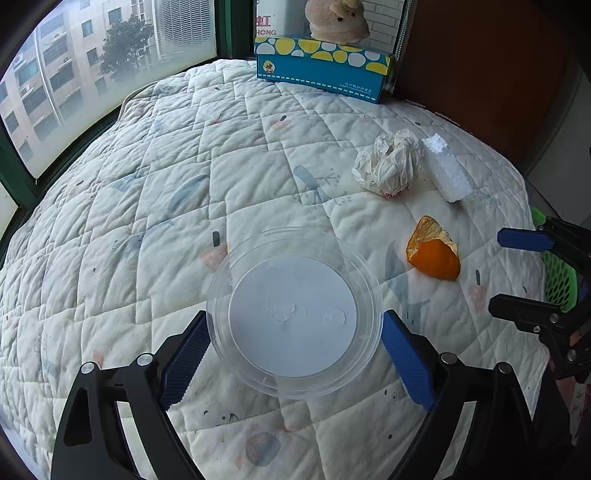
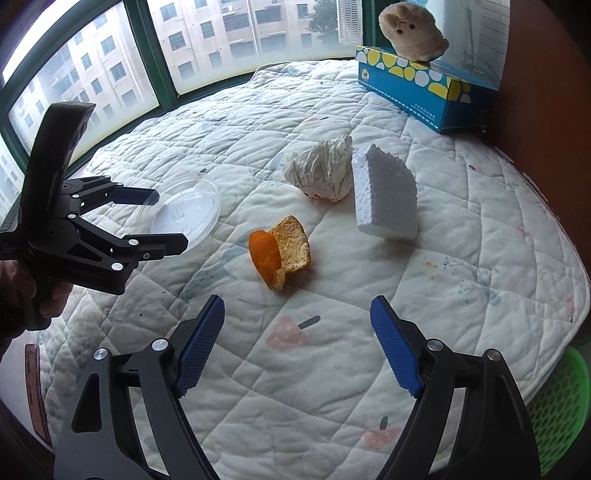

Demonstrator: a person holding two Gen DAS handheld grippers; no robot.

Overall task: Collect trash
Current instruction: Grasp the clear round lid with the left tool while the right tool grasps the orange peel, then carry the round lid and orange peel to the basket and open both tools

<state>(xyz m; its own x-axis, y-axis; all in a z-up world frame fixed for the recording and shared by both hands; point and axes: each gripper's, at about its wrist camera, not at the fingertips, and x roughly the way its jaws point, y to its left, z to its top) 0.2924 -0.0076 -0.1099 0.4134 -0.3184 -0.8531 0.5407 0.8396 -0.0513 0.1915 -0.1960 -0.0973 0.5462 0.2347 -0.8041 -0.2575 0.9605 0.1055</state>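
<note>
While the left gripper (image 1: 294,354) hangs over the quilted bedspread (image 1: 155,206), its blue pads (image 1: 184,360) sit on either side of a clear plastic lid (image 1: 294,312) that lies flat on the quilt. From the left wrist view the pads look like they're right at the rim, but I honestly can't tell if they're pressing on it or just bracketing it. In the right wrist view the same lid (image 2: 186,213) shows between those fingers, still flat on the fabric.

Right gripper (image 2: 297,345) is spread apart with nothing between the fingers, just bare quilt. It's pointed down at the bed, and the orange peel (image 2: 279,252) lies just beyond its tips.

Rest of the trash is all on the bed too: a crumpled wad of white paper (image 2: 320,173) and, just beside it and maybe touching, a chunk of white styrofoam (image 2: 384,195). The peel is nearer than those two, well apart from the lid.

Back by the window (image 2: 207,40) there's a blue tissue box (image 1: 323,68) with a plush toy (image 1: 338,20) sitting on top. A green mesh basket (image 2: 556,402) peeks out past the bed's edge at the lower right of the right wrist view. A hand (image 2: 22,291) grips the left tool's handle at that view's left edge.
</note>
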